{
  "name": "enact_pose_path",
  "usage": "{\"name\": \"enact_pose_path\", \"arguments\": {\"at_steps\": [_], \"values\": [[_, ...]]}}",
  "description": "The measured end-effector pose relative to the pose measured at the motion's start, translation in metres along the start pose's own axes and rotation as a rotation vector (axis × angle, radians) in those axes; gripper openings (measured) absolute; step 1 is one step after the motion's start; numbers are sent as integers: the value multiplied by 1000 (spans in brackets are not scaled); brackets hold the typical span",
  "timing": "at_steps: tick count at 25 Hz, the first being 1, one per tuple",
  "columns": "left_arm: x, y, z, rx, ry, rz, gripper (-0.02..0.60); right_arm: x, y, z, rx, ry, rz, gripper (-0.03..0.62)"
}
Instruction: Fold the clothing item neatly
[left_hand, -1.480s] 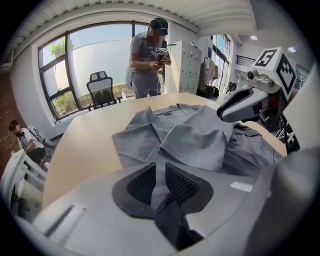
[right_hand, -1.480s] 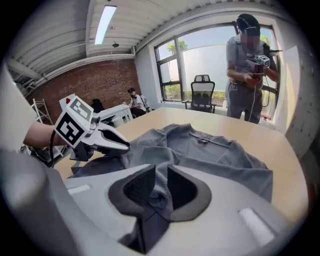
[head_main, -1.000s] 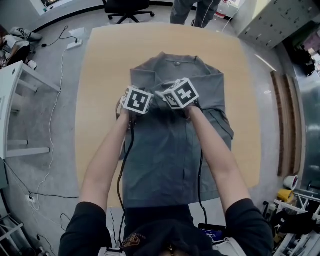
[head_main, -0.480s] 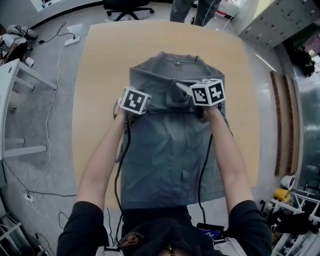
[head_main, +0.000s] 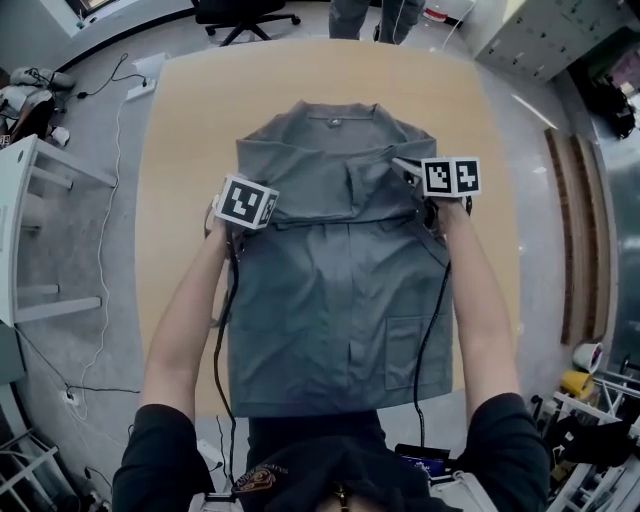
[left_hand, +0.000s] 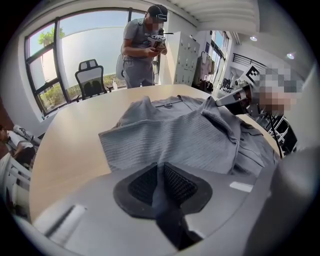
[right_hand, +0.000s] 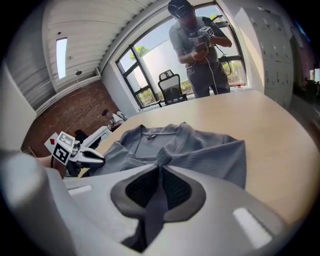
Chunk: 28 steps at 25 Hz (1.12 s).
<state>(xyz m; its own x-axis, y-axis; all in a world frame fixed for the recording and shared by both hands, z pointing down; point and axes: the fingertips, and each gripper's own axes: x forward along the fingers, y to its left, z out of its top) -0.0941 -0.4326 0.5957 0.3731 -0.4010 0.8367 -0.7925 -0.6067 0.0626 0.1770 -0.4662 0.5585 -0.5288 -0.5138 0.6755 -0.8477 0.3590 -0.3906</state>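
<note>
Shirt (head_main: 340, 290) lies flat on table (head_main: 170, 140), centred. Collar points away from you, hem at near edge, long axis straight out from your body. Folded layer lies across chest.

Beyond far edge: standing person (head_main: 365, 15), office chair (head_main: 240, 12), both well apart from shirt.

Your forearms reach forward, one along each shirt side, grippers tilted down.

Left gripper (left_hand: 161, 175): jaws just been closing, pinching fabric at left edge.

Right gripper (right_hand: 160, 182): jaws just been closing, pinching fabric near right shoulder.

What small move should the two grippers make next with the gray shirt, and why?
Probably draw both slightly apart to flatten the fold: the left gripper and right gripper, whose jaws have just been closing on fabric, pinch opposite sides of the shirt, and creases lie between.
</note>
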Motion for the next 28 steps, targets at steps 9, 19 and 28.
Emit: {"name": "enact_pose_path", "arguments": {"at_steps": [9,19,28], "values": [[2,1,-1,-12,3,23,44,-42,-27,-15,-86,48,-73,37],[3,-1,1,-33,-1,18,38,42,76,-7,-262,136,9,98],[2,4,-1,-39,-18,-13,38,28,60,-21,-224,164,-112,14]]}}
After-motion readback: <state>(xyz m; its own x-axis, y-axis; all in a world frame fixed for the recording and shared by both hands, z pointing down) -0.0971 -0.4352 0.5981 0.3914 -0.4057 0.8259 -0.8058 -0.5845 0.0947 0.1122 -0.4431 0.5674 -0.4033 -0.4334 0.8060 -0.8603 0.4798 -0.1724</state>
